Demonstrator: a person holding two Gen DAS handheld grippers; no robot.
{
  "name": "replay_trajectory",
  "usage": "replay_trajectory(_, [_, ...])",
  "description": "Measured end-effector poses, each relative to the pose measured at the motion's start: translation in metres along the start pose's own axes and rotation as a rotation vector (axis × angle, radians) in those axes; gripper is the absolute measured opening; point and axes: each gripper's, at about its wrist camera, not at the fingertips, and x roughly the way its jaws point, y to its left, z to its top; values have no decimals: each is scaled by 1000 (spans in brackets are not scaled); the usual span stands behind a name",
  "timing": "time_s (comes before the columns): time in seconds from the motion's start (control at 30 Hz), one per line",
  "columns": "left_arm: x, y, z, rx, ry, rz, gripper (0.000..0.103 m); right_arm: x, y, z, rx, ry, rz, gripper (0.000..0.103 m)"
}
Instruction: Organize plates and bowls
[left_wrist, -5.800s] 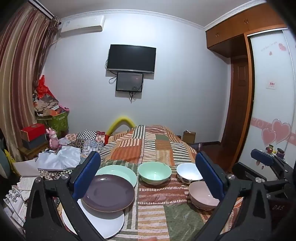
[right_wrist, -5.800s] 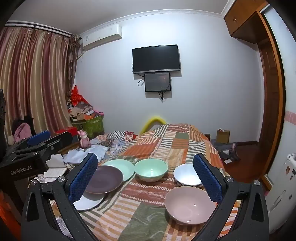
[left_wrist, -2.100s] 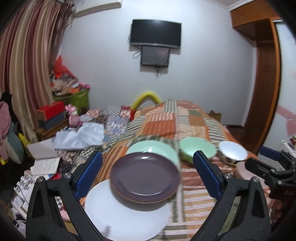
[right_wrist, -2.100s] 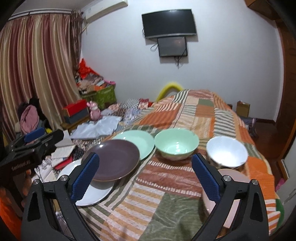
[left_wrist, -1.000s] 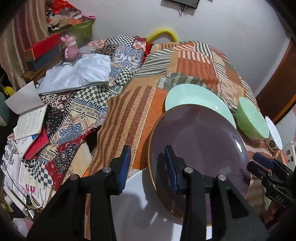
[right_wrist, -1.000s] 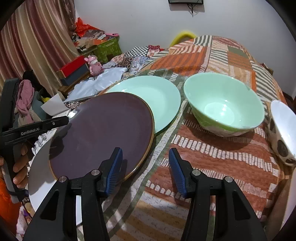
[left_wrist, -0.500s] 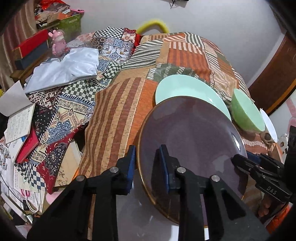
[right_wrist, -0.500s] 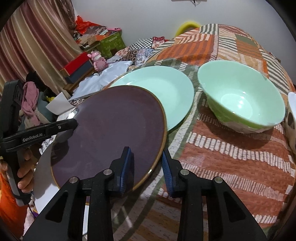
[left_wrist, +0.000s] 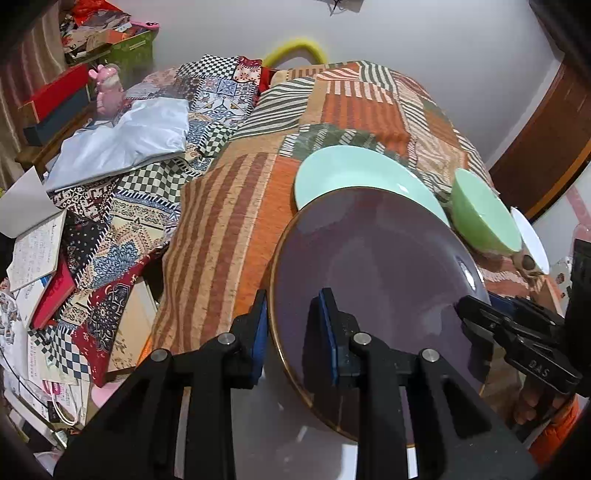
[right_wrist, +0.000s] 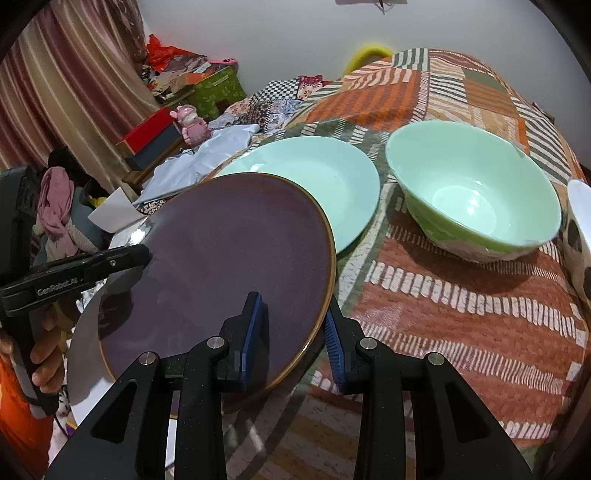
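Note:
A dark purple plate (left_wrist: 373, 273) (right_wrist: 229, 258) lies on a larger white plate (left_wrist: 277, 443) (right_wrist: 83, 354) at the bed's near left corner. My left gripper (left_wrist: 291, 321) has its jaws closed on the purple plate's left rim. My right gripper (right_wrist: 293, 325) has its jaws closed on the plate's right rim. A mint plate (left_wrist: 354, 173) (right_wrist: 314, 177) lies behind, partly under the purple plate. A mint bowl (left_wrist: 484, 218) (right_wrist: 476, 188) stands to its right, then a white bowl (left_wrist: 528, 236) (right_wrist: 580, 221).
The dishes rest on a patchwork bedspread (left_wrist: 369, 107) (right_wrist: 461, 295). Left of the bed are checkered cloths (left_wrist: 122, 206), papers (left_wrist: 33, 243), a pink toy (right_wrist: 190, 123) and boxes (right_wrist: 151, 133). Curtains (right_wrist: 66, 81) hang at far left.
Both grippers moved in from above the bed, closed from wide open, and now clamp opposite rims of the purple plate. The plate appears slightly tilted up off the white plate.

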Motion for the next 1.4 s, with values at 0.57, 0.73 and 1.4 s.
replay_trajectory(0.57, [-33, -29, -18, 39, -44, -27, 26, -38, -10, -11, 11, -51, -12, 30])
replay_trajectory(0.73, [-45, -44, -24, 55, -55, -38, 26, -56, -13, -19, 18, -75, -23, 30])
replay_trajectory(1.4, [-73, -108, -58, 124, -70, -94, 26, -110, -45, -58, 89, -137, -77, 30])
